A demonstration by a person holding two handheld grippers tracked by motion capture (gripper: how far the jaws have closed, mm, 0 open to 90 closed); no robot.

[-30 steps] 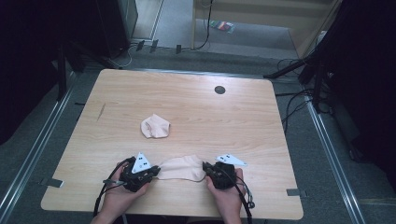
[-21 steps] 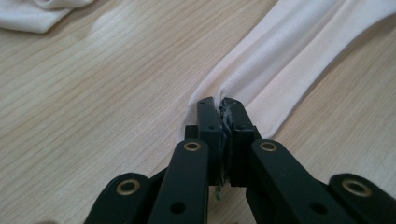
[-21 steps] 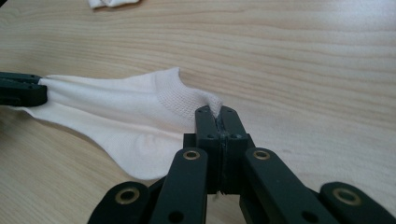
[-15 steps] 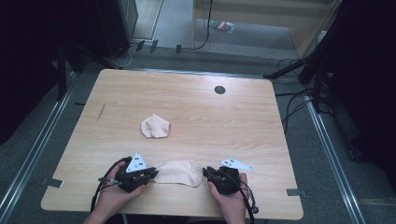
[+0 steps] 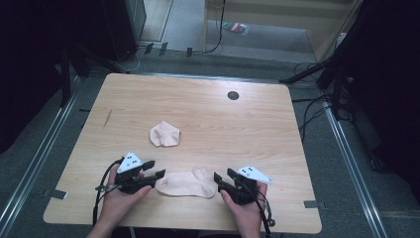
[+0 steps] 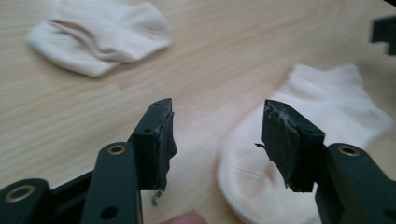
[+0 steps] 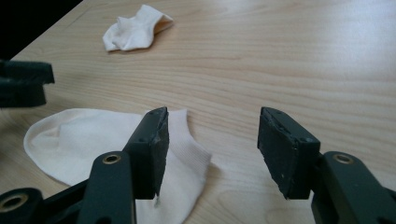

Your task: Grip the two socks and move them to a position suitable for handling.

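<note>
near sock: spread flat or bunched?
Spread flat. The near sock lies smooth on the table between both grippers, outline clear; the far sock is the crumpled one.

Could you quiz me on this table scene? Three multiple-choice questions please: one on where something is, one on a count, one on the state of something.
1. Where does the flat cream cotton sock lie?
A. Between the two hand-held grippers, near the table's front edge
B. Beside the dark round hole at the far side
C. On the floor

2. How many cream socks are on the light wooden table?
A. One
B. Two
C. Four

3. How do the jaws of the left hand-held gripper stand?
A. Clamped on the sock
B. Shut on nothing
C. Open, with nothing pinched

Answers:
1. A: the high view shows it between the left gripper and the right hand-held gripper.
2. B: the flat sock plus a crumpled cream sock nearer the middle.
3. C: bare wood shows between its black pads, and its jaws have just been opening.
</note>
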